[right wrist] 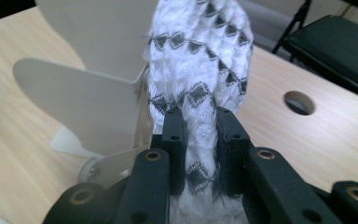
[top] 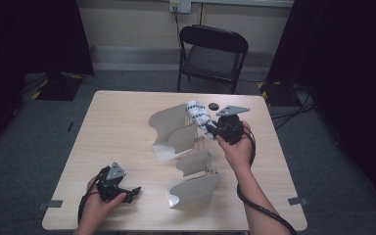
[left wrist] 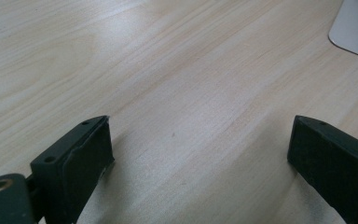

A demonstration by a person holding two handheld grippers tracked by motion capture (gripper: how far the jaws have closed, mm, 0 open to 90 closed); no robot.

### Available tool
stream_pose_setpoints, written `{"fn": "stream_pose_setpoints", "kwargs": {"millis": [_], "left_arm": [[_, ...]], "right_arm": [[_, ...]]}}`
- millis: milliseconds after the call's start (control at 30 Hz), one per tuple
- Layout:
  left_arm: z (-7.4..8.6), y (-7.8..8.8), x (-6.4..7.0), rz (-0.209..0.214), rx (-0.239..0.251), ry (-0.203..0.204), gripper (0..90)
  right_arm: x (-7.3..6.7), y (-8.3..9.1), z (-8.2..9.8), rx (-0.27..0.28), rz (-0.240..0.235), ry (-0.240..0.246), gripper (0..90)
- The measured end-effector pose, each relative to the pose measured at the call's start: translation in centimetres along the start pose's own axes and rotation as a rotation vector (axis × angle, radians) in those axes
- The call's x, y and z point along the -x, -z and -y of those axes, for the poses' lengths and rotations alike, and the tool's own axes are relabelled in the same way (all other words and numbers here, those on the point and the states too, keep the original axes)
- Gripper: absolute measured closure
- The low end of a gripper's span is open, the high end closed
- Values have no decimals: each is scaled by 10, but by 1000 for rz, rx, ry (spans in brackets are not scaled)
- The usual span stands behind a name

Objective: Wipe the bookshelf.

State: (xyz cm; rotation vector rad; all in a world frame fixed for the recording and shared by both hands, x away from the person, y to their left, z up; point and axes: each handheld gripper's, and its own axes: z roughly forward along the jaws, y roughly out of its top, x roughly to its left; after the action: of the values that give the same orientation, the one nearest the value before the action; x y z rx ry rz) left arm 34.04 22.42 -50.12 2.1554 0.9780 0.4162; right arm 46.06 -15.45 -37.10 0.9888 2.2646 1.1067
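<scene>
A white knitted sock [top: 199, 116] with black diamond bands is pinched between the jaws of my right gripper [top: 210, 128], held above the middle of the table. In the right gripper view the sock [right wrist: 200, 70] rises from my right gripper [right wrist: 199, 116], right beside a white curved panel [right wrist: 93, 107]. My left gripper [top: 132, 192] rests at the table's front left, open. In the left gripper view my left gripper [left wrist: 200, 140] has bare wood between its jaws.
White curved plastic forms on thin wire stands occupy the table's middle: a large one [top: 169, 129] at the back and another [top: 196, 188] near the front. A round hole [top: 214, 106] sits near the wooden table's [top: 117, 127] far edge. A black folding chair [top: 213, 54] stands beyond.
</scene>
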Motion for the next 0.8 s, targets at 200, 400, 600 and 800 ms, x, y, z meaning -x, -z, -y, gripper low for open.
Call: {"fn": "stream_pose_setpoints", "kwargs": {"millis": [200, 400, 600, 800], "left_arm": [[0, 0, 0, 0, -3, -6, 63], [0, 0, 0, 1, -2, -6, 67], [0, 1, 0, 0, -4, -11, 68], [1, 0, 1, 2, 8, 1, 78]], "right_arm": [[-7, -15, 23, -41, -55, -10, 762], [-18, -34, 57, -137, -79, -3, 762], [-21, -45, 85, -200, -93, -22, 761], [-11, -32, 77, -171, -45, -54, 760]]}}
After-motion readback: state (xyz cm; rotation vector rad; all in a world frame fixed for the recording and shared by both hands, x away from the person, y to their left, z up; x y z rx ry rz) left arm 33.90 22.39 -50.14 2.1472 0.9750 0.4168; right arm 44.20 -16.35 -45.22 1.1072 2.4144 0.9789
